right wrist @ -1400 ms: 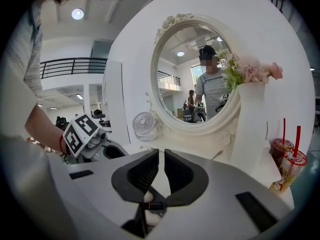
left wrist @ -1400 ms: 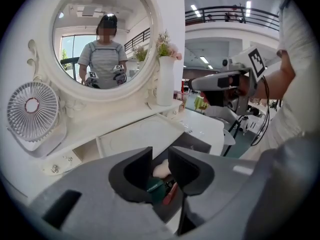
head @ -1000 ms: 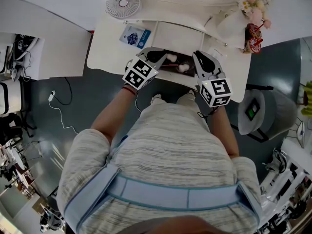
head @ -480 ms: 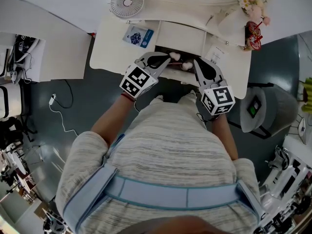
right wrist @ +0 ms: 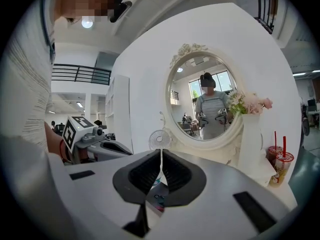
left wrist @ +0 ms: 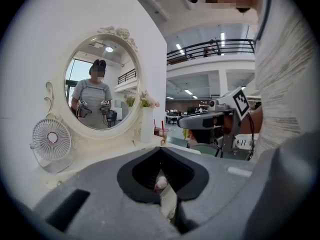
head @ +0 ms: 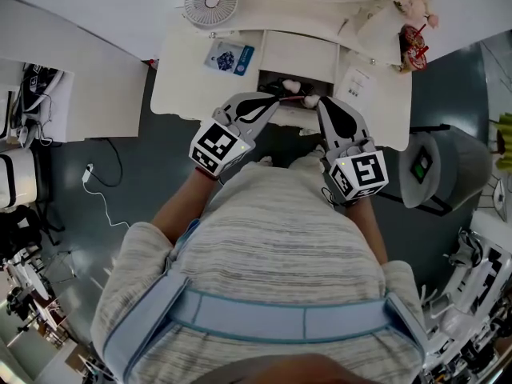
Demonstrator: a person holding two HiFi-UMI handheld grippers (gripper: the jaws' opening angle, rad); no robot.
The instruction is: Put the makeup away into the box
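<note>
As both hand-held grippers are carried away from the person's body, towards the back of the white vanity table (head: 188, 82), the dark space seen between them a second ago is narrowed to a thin strip. That strip runs along the front of the flat white rectangular box (head: 298, 53).

The grey left gripper (head: 278, 99), with its black-and-white marker cube, is kept clenched on a small, pale pink, rounded makeup piece (left wrist: 160, 184). The piece is seen nipped between its jaws in the left gripper view, though what kind of makeup it is cannot be told.

The grey right gripper (head: 315, 104) is drawn shut as well. In the right gripper view its jaws are seen together with only a sliver between them, and nothing can be made out in that sliver. In the head view a second whitish rounded piece (head: 310, 100) is found right at its tip, and a thin red line (head: 292, 98) is seen between the two pieces. Whether this second piece is held cannot be told.

The makeup is thus brought just in front of the box, above the table's near edge, and is not yet inside. It is judged that the carrying is nearly done, and that setting the piece into the dark opening (head: 276, 78) and letting go are still left.
</note>
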